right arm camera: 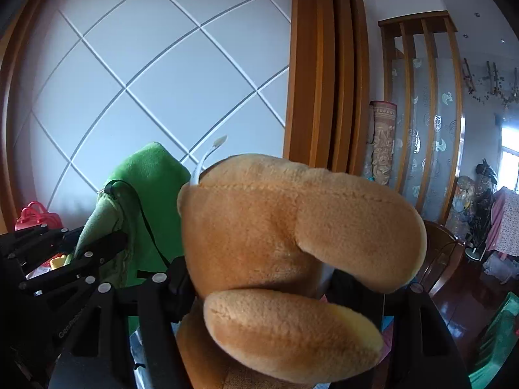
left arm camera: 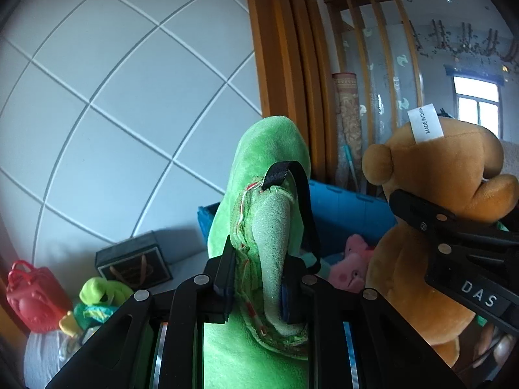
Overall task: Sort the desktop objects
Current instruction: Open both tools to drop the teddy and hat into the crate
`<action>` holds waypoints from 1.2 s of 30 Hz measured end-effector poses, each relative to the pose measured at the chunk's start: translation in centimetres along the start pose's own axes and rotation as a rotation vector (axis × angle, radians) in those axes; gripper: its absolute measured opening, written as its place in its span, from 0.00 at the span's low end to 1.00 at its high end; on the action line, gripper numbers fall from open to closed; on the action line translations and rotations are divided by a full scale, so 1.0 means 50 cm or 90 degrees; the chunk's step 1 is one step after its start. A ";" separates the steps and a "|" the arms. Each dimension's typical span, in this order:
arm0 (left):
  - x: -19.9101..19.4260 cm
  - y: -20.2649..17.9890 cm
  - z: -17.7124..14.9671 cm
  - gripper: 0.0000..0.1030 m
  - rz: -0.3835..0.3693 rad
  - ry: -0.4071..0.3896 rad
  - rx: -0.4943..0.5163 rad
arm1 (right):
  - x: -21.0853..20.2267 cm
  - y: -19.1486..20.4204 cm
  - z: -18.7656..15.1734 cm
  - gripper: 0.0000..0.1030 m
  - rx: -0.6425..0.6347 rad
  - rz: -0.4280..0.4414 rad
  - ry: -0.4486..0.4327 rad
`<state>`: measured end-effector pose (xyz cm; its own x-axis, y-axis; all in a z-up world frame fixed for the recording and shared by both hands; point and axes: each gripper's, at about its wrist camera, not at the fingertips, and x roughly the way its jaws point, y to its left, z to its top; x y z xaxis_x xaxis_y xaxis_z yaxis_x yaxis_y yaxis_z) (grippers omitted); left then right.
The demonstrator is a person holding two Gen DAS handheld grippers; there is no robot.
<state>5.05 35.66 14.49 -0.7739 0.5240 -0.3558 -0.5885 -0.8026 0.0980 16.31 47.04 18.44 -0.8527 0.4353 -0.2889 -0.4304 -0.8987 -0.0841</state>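
My left gripper [left arm camera: 258, 287] is shut on a green plush toy [left arm camera: 269, 162] with a black loop, held up in the air; the toy also shows in the right wrist view [right arm camera: 146, 175]. My right gripper [right arm camera: 259, 287] is shut on a brown plush bear [right arm camera: 275, 227], which fills that view. In the left wrist view the bear [left arm camera: 447, 168] hangs at the right with a white label, the right gripper [left arm camera: 454, 236] clamped across it. A blue bin [left arm camera: 343, 210] sits behind and below both toys, with a pink pig plush [left arm camera: 352, 265] inside.
A red toy bag [left arm camera: 32, 295], a yellow-green plush [left arm camera: 100, 291] and a dark box [left arm camera: 133, 259] lie at the lower left by the white panelled wall. A wooden pillar [left arm camera: 282, 48] and a rolled mat [left arm camera: 348, 123] stand behind the bin.
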 end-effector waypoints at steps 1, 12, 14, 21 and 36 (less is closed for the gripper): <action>0.017 -0.015 0.016 0.21 0.001 0.001 0.002 | 0.020 -0.019 0.014 0.62 0.000 -0.003 0.000; 0.230 -0.154 0.176 0.28 0.033 0.032 0.008 | 0.325 -0.170 0.104 0.62 0.010 0.005 0.063; 0.271 -0.164 0.193 0.44 0.050 0.042 0.005 | 0.377 -0.189 0.112 0.64 0.017 0.006 0.076; 0.316 -0.164 0.219 0.85 0.077 0.038 -0.005 | 0.489 -0.232 0.118 0.72 0.044 0.035 0.123; 0.290 -0.139 0.165 0.85 0.096 0.049 -0.018 | 0.488 -0.222 0.114 0.78 0.026 0.061 0.132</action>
<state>-4.04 51.18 16.32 -0.8322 0.3744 -0.4089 -0.4590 -0.8790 0.1294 -1.40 67.94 17.78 -0.8127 0.3244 -0.4839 -0.3656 -0.9307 -0.0099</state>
